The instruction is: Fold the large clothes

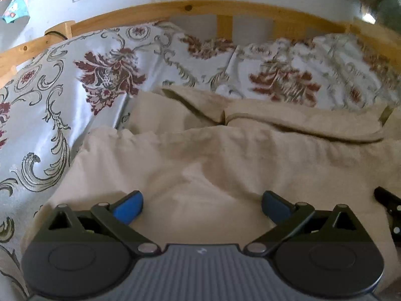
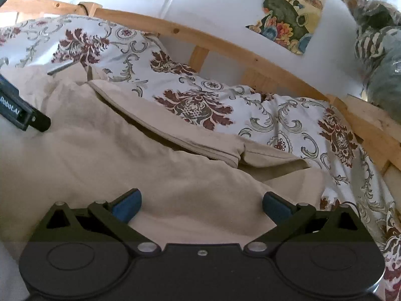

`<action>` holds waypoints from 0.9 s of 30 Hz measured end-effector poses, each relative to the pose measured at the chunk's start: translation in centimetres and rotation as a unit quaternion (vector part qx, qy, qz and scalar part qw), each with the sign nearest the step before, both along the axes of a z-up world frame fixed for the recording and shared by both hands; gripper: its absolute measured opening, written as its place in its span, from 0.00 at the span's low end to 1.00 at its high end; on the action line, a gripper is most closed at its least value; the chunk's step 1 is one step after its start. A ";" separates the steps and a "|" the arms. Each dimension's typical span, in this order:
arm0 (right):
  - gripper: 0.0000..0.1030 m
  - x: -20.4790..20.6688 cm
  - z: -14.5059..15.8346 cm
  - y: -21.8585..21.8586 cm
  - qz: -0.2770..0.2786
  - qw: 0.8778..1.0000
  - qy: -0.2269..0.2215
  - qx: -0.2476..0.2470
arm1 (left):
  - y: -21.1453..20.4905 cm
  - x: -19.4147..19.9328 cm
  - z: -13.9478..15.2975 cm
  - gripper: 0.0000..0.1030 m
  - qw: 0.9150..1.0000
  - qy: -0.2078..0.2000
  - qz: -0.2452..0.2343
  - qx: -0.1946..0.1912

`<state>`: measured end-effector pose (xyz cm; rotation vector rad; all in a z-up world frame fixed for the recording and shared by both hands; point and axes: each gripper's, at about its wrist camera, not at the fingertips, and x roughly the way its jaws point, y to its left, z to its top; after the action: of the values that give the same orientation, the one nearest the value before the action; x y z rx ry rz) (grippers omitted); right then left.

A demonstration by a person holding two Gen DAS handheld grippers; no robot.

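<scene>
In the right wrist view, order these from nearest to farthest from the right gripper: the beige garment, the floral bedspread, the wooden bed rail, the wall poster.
1. beige garment, directly under the right gripper
2. floral bedspread, beyond it
3. wooden bed rail, behind the bedding
4. wall poster, upper right

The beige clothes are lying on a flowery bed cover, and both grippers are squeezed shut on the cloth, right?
Not quite. The beige clothes do lie on the flowery bed cover, but the left gripper and right gripper are open, pinching nothing. Each wrist view shows its own.
</scene>
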<state>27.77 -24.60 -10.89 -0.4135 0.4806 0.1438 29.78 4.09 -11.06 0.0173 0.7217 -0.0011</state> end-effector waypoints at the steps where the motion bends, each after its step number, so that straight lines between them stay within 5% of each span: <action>1: 0.99 0.0 0.6 -0.3 -0.005 1.000 0.006 0.004 | 0.2 -0.4 0.5 0.99 1.000 -0.005 -0.003 -0.015; 5: 0.99 -0.6 3.9 -1.4 -0.074 0.996 0.036 0.024 | 1.0 -1.9 3.2 1.00 0.996 -0.038 -0.013 -0.086; 8: 0.99 -1.8 6.0 -2.7 -0.165 0.986 0.021 -0.005 | 0.8 -2.2 3.8 1.00 0.998 -0.037 0.006 -0.054; 11: 0.99 -2.5 6.7 -5.2 -0.270 0.963 0.017 0.019 | 1.1 -1.3 2.9 1.00 0.998 -0.004 0.066 0.004; 14: 0.99 -2.0 5.8 -7.4 -0.320 0.947 0.030 0.021 | 2.5 0.0 1.8 1.00 0.994 0.037 0.098 -0.026; 16: 0.99 -1.3 4.5 -7.9 -0.334 0.941 0.050 0.013 | 3.1 0.7 1.2 1.00 0.992 0.049 0.105 -0.045; 20: 0.99 -0.3 0.7 -8.3 -0.323 0.940 0.110 0.021 | 2.2 1.1 0.1 1.00 0.997 0.040 0.073 0.002; 27: 0.99 -0.3 0.1 -8.6 -0.323 0.940 0.099 0.046 | 2.2 1.0 0.5 1.00 0.997 0.039 0.070 0.001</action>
<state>27.43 -33.18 -10.76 -0.1326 0.7822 -0.4320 30.79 6.28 -10.61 -0.0320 0.7997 0.1337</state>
